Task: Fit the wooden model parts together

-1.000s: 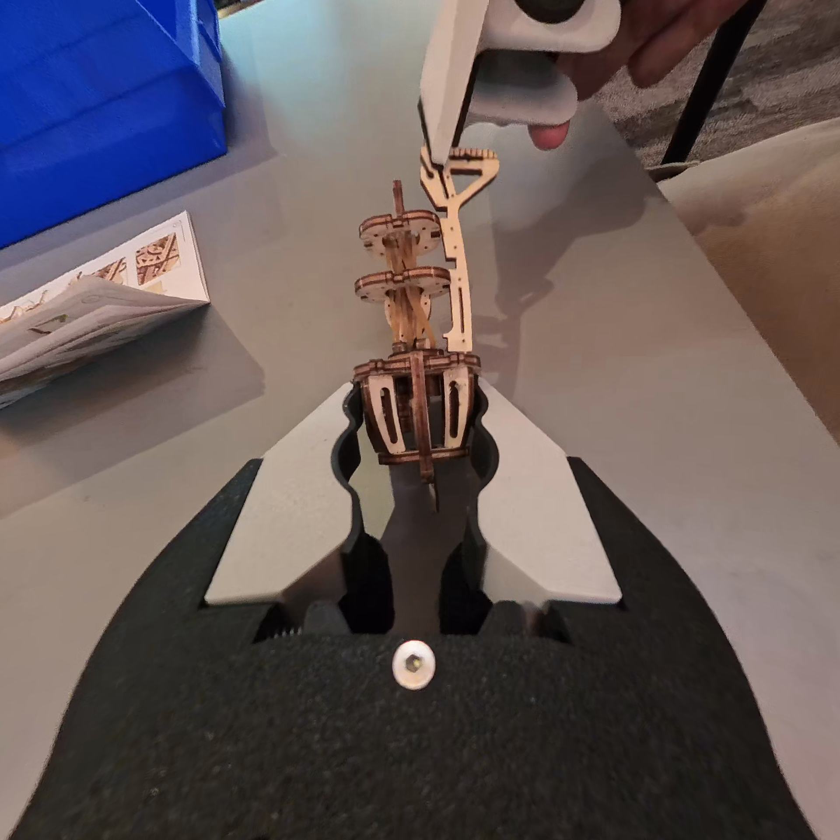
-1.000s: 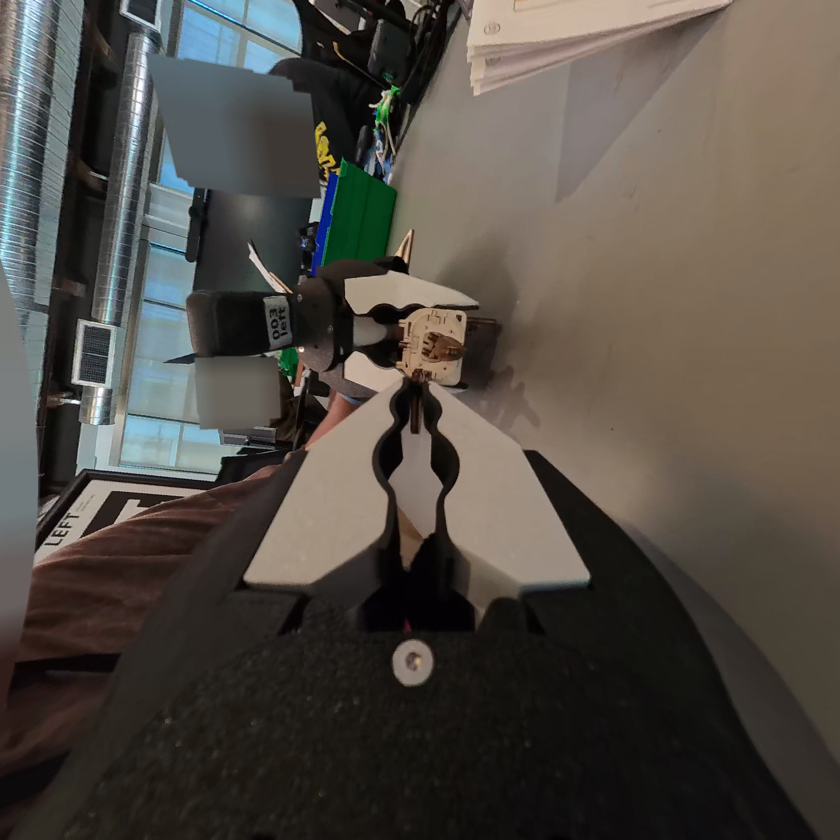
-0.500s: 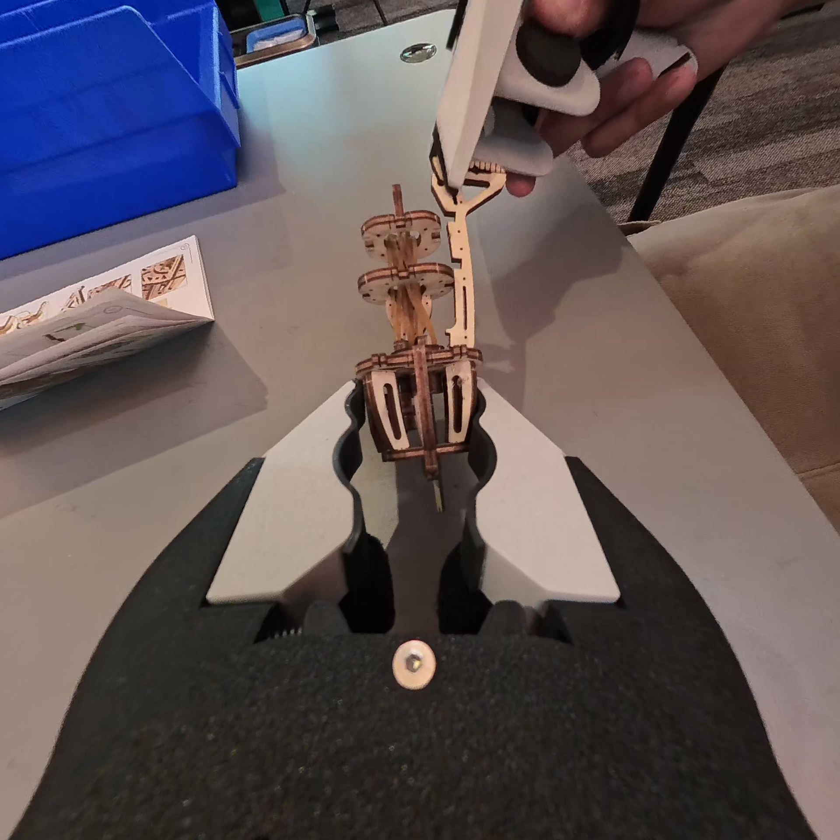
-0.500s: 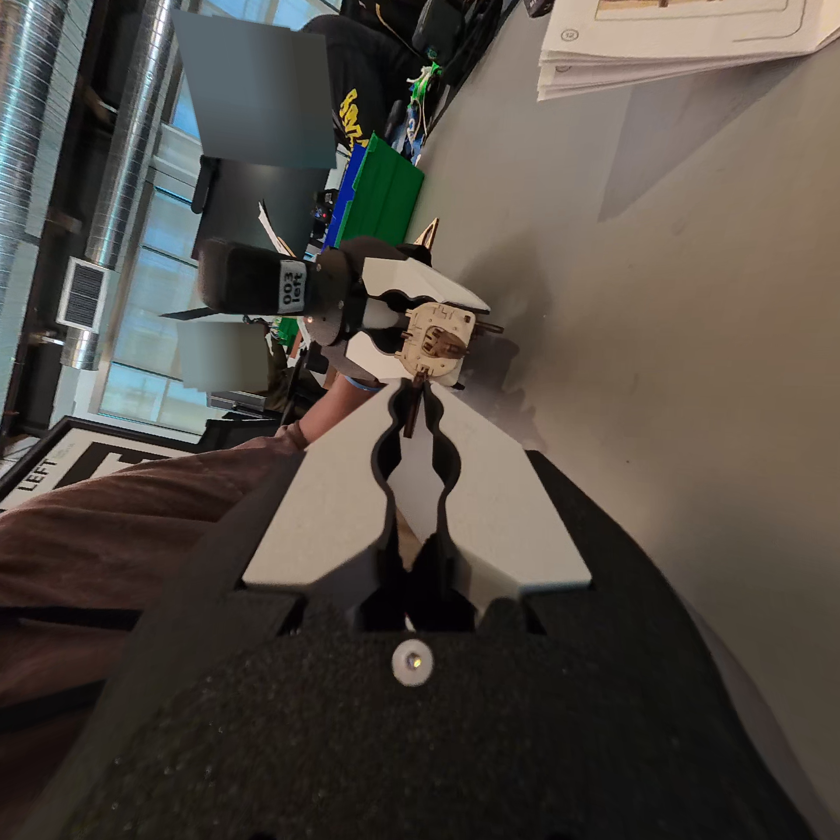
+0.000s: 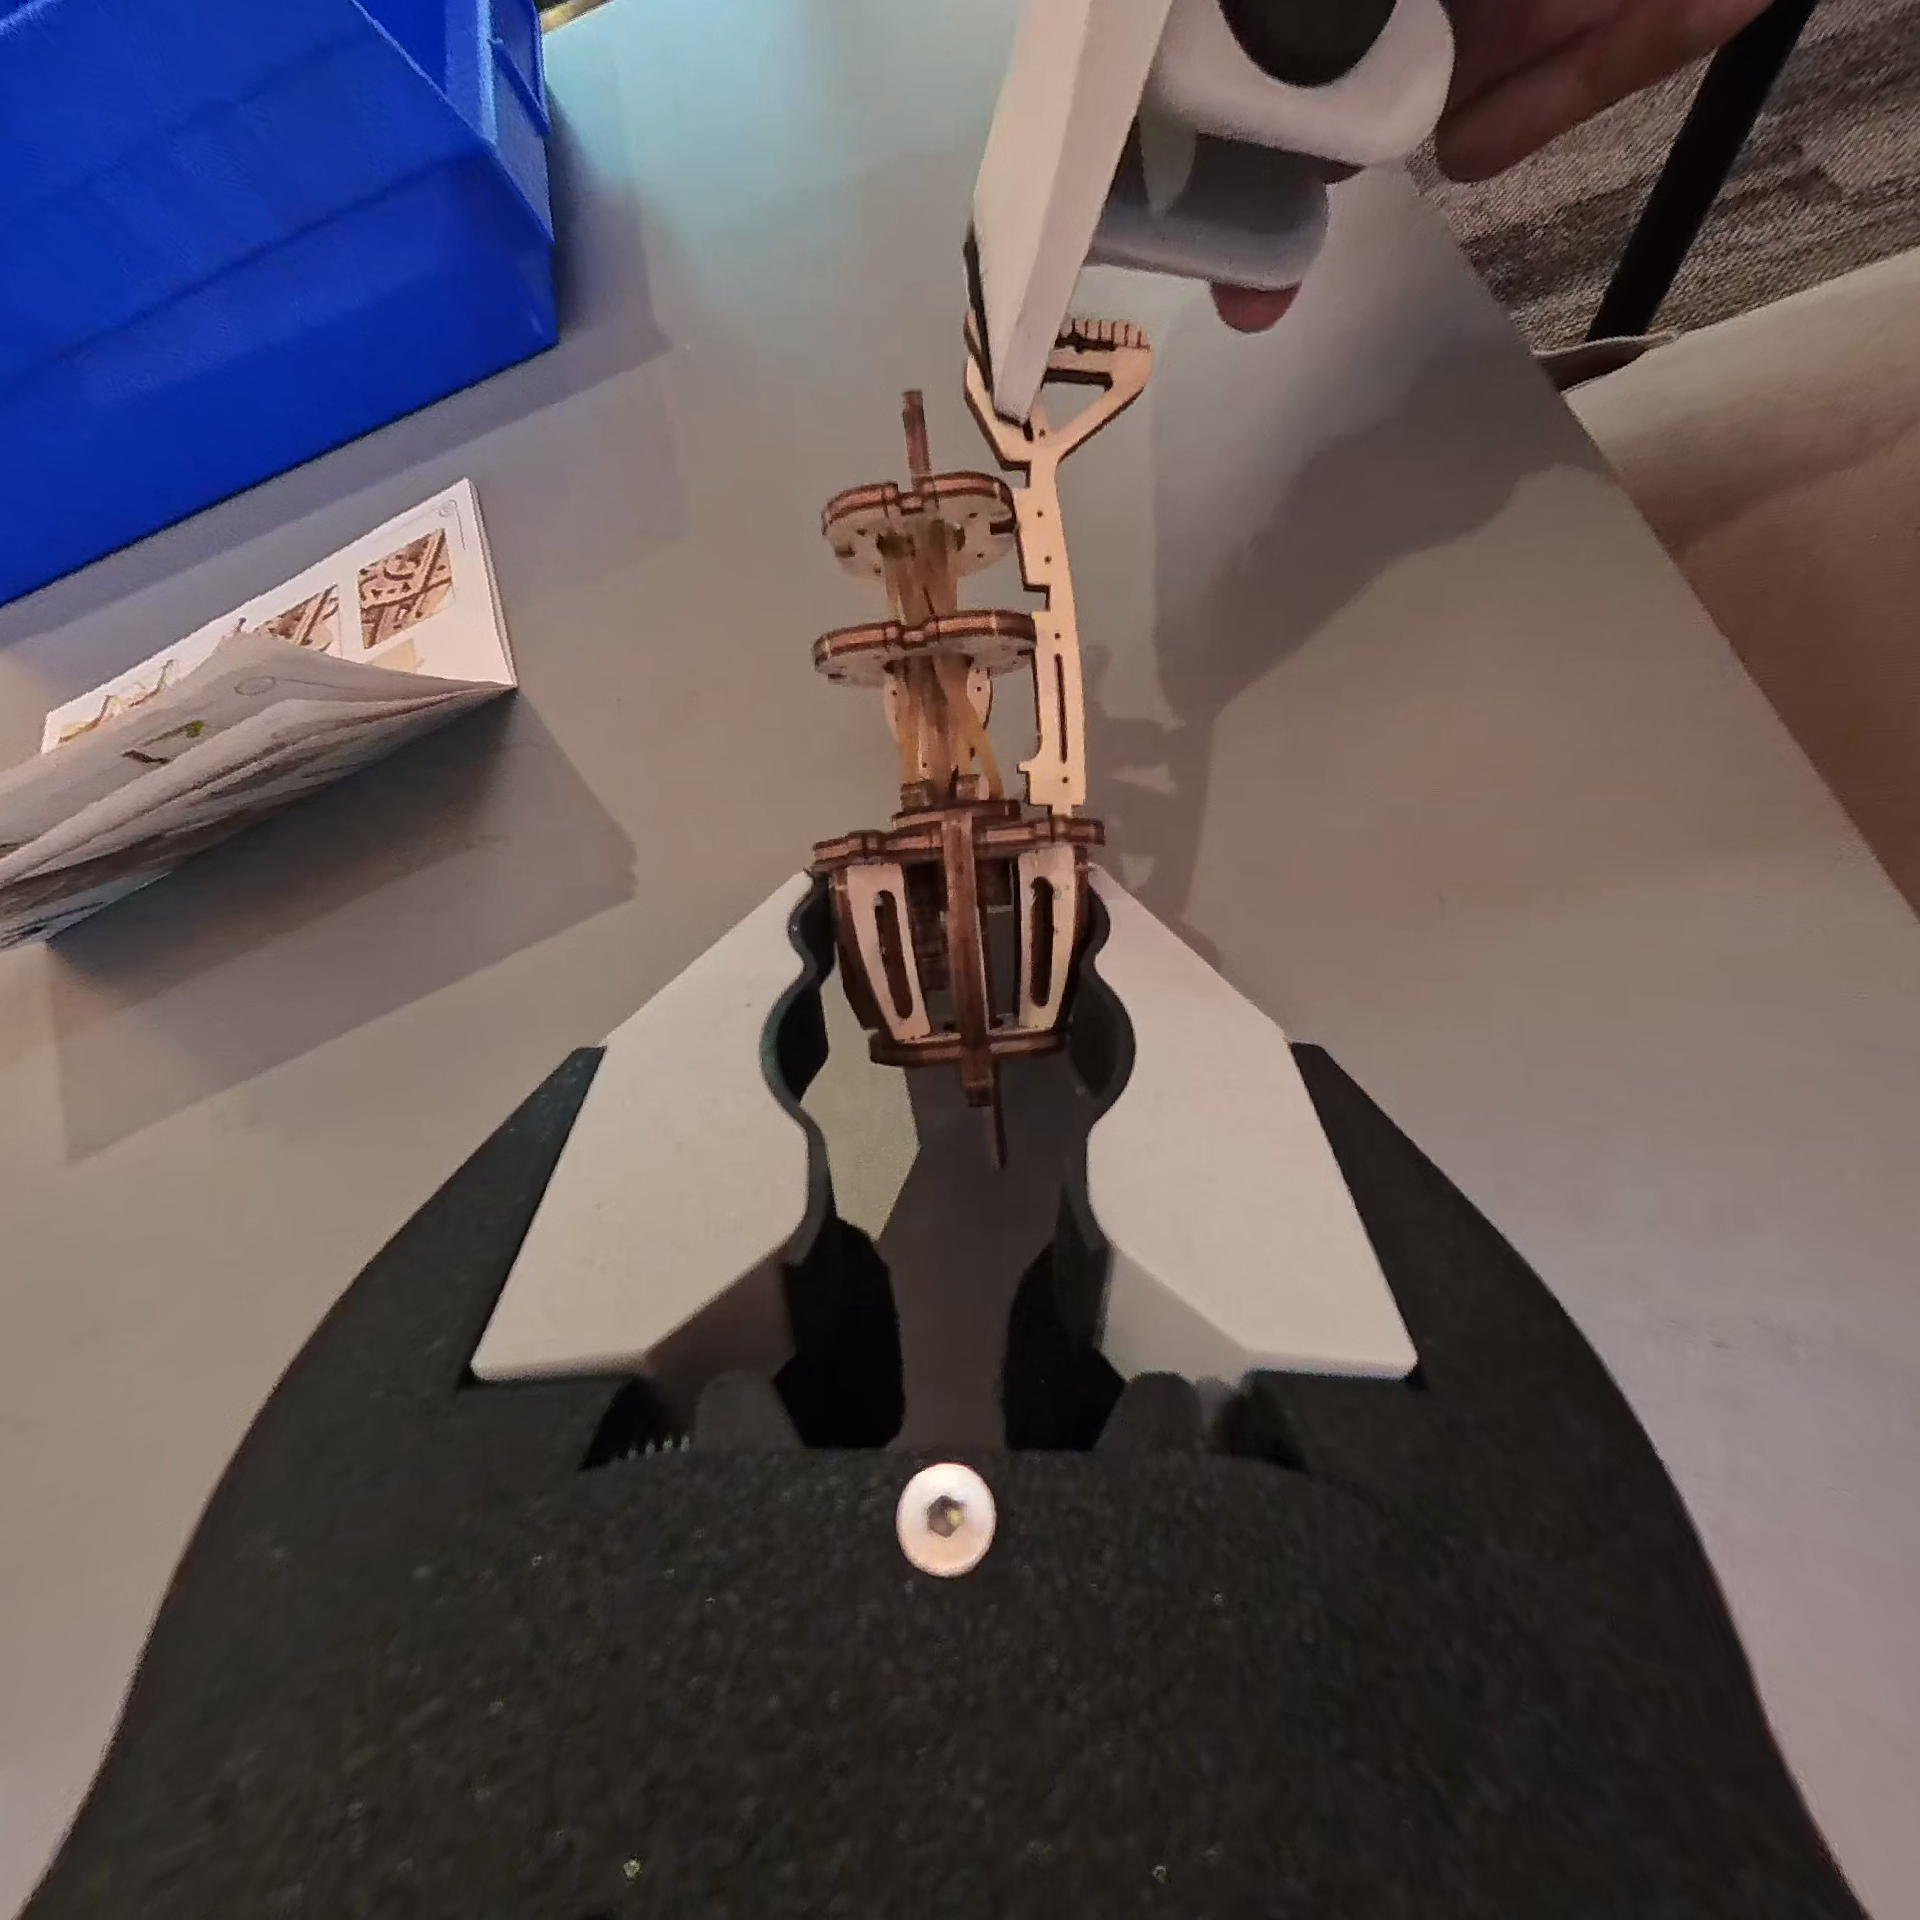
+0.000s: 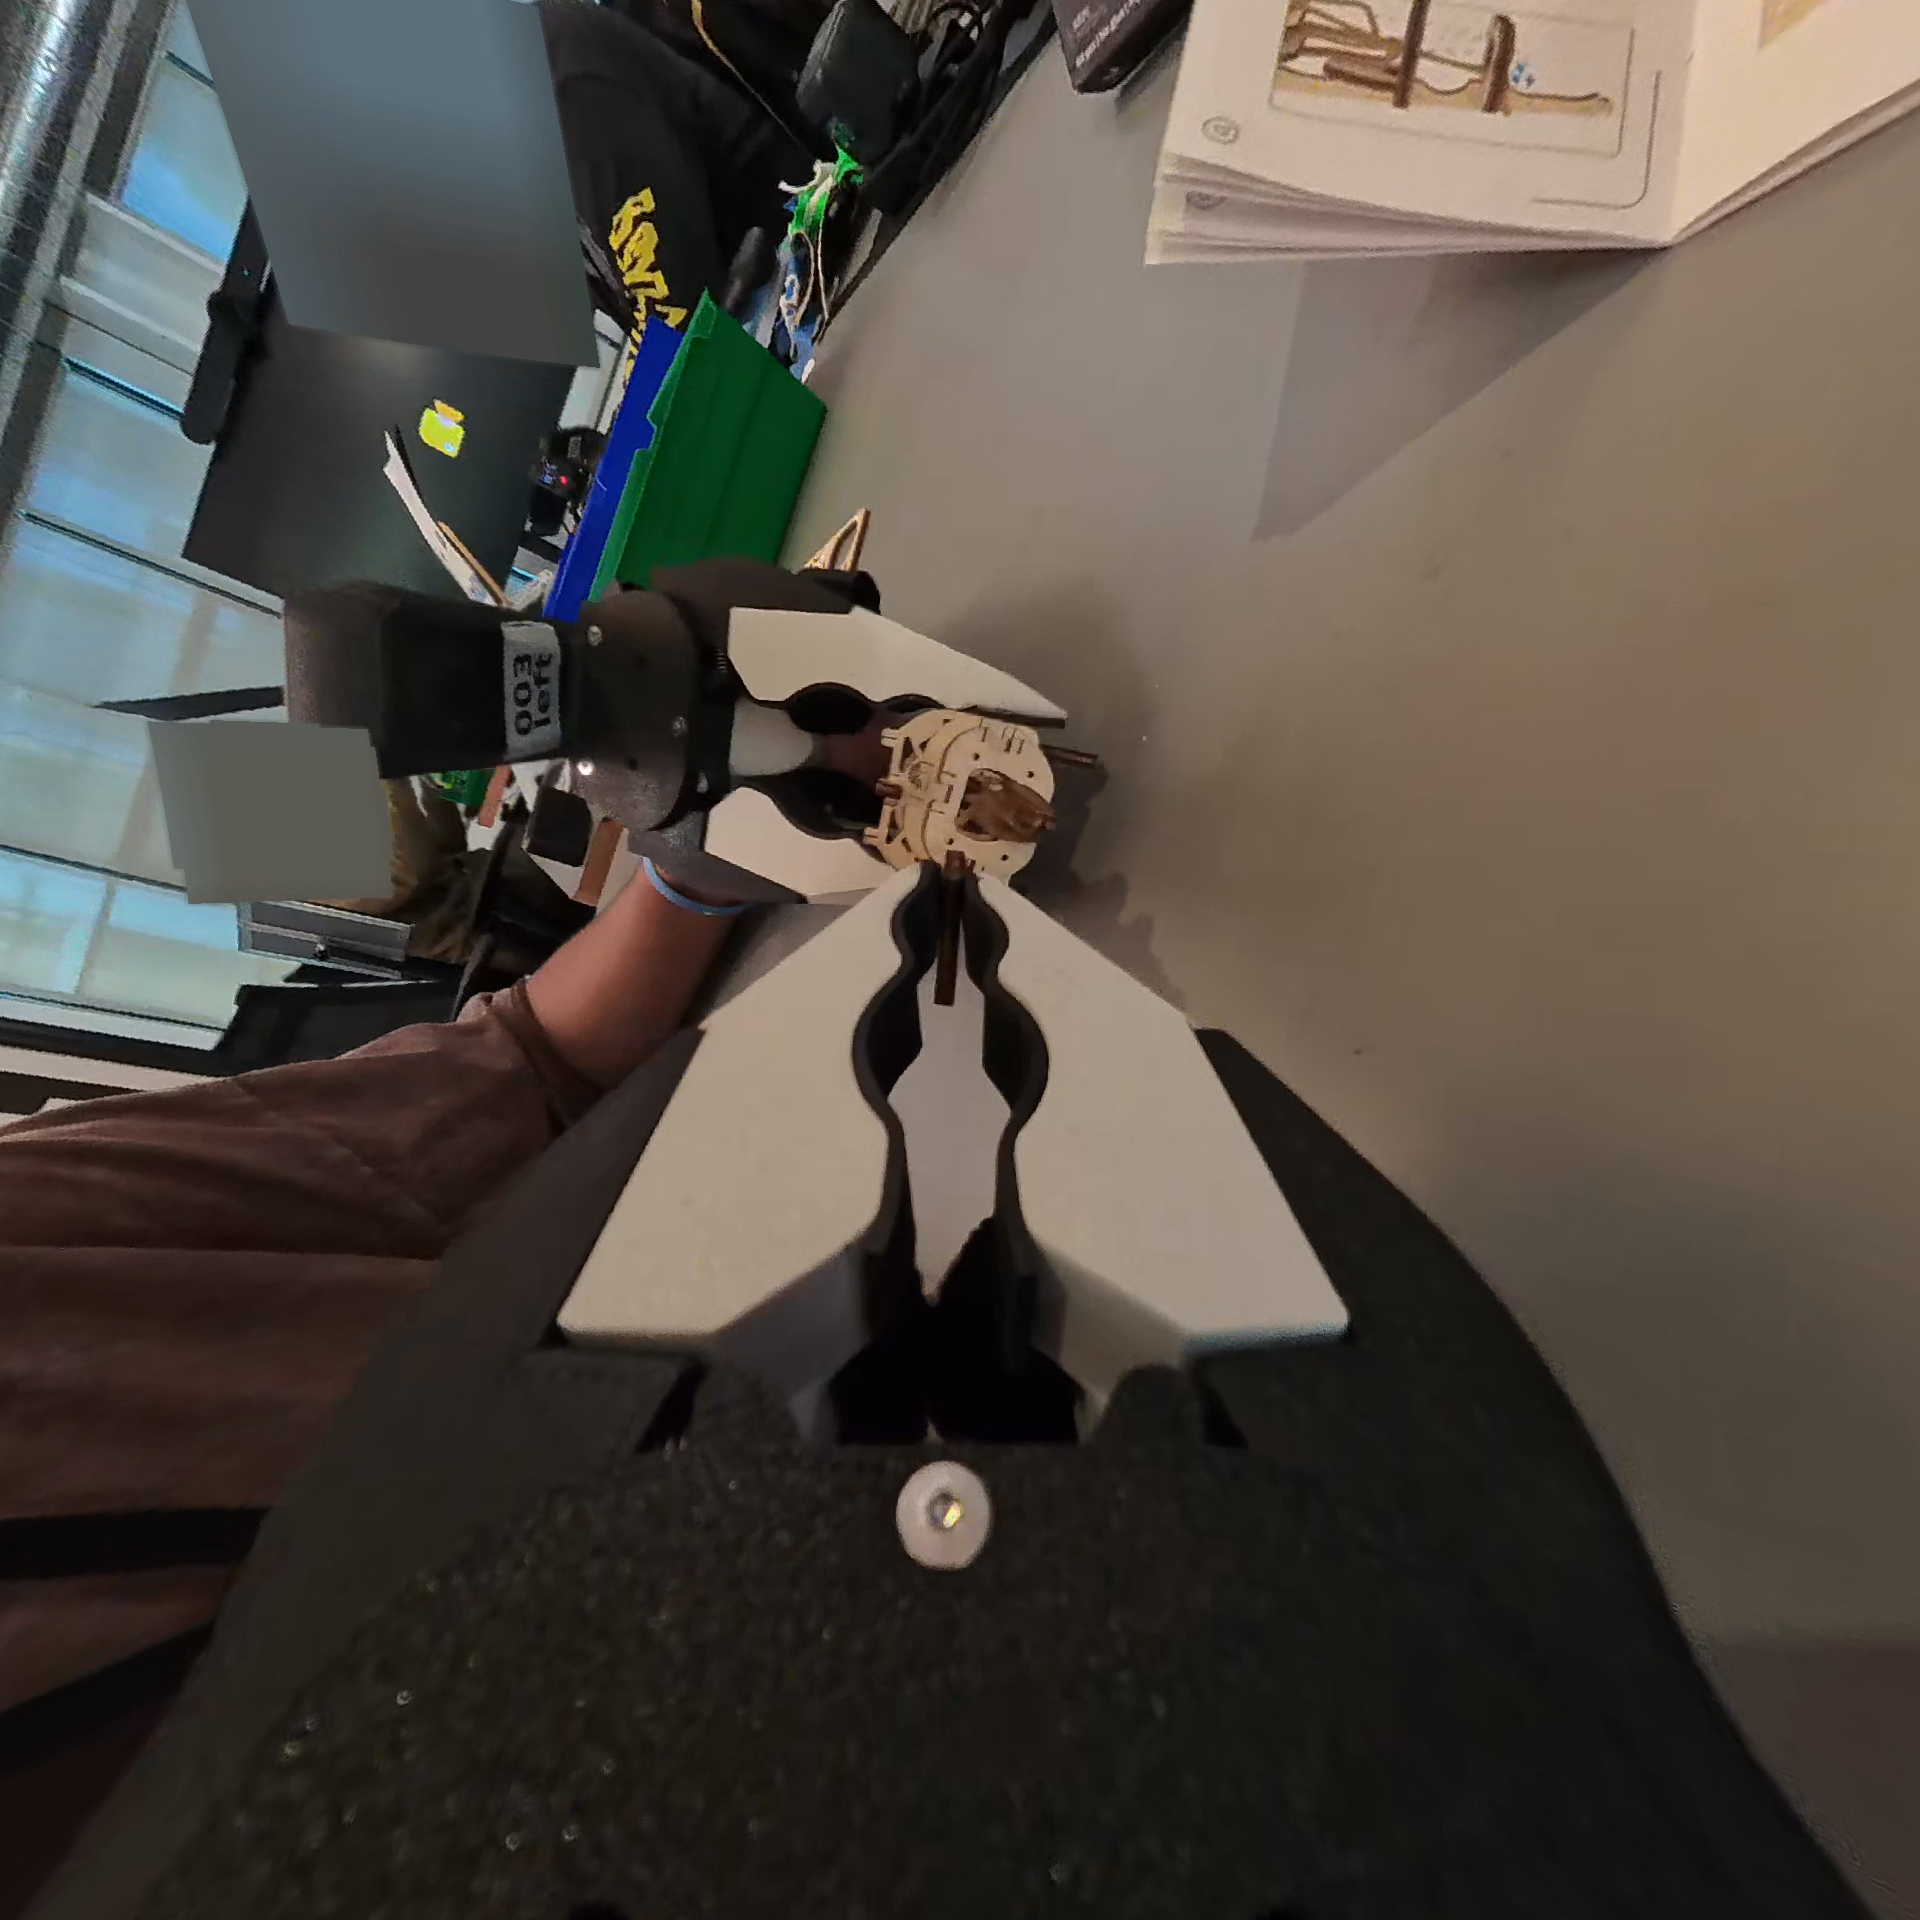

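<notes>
Holding the pale laser-cut wooden model assembly mid-frame above the grey worktop, our left tool is clamped on its slotted base. Our right tool, upper centre, is closed on the fan-shaped head of a long flat wooden strip alongside the model's two discs. We judge the strip's lower end is being seated into the base; next calls for aligning tabs and pressing down. A folded instruction booklet lies left, a blue plastic bin upper left; neither obstructs.
</notes>
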Tool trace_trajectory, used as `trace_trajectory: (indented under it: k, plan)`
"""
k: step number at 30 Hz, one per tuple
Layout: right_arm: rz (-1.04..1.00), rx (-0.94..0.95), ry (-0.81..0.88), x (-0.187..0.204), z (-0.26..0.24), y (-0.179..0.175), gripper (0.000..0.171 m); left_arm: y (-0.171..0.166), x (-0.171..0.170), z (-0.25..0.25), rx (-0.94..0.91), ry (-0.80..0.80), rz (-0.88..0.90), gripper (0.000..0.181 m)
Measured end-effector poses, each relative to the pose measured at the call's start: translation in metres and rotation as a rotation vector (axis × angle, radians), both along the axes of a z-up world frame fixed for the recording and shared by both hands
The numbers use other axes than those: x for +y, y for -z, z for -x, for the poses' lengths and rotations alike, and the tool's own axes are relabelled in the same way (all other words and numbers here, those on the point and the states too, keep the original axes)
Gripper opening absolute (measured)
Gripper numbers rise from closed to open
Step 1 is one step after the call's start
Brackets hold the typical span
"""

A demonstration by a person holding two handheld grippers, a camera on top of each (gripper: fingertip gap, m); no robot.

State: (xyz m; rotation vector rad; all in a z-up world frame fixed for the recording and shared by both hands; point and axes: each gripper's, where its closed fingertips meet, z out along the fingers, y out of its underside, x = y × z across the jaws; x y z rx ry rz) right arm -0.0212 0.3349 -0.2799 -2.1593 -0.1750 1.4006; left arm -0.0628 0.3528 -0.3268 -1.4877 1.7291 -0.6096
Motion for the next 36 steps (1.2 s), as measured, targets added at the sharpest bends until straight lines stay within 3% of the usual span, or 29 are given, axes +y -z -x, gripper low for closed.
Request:
trace_trajectory:
  k: [9,20,26,36]
  plan:
    - [0.029,0.007,0.014,0.003,-0.003,0.006,0.003,-0.008,-0.016,-0.008,-0.057,0.057,0.045,0.053]
    - [0.071,0.091,0.005,0.002,0.001,0.003,0.003,0.007,-0.003,-0.002,0.033,-0.009,0.032,0.068]
    - [0.064,0.081,0.008,0.003,0.000,0.003,0.002,0.008,-0.005,0.000,0.039,0.004,0.094,0.061]
    - [0.063,0.099,0.036,0.004,-0.010,0.001,0.002,0.006,-0.004,-0.001,0.037,0.012,0.002,0.050]
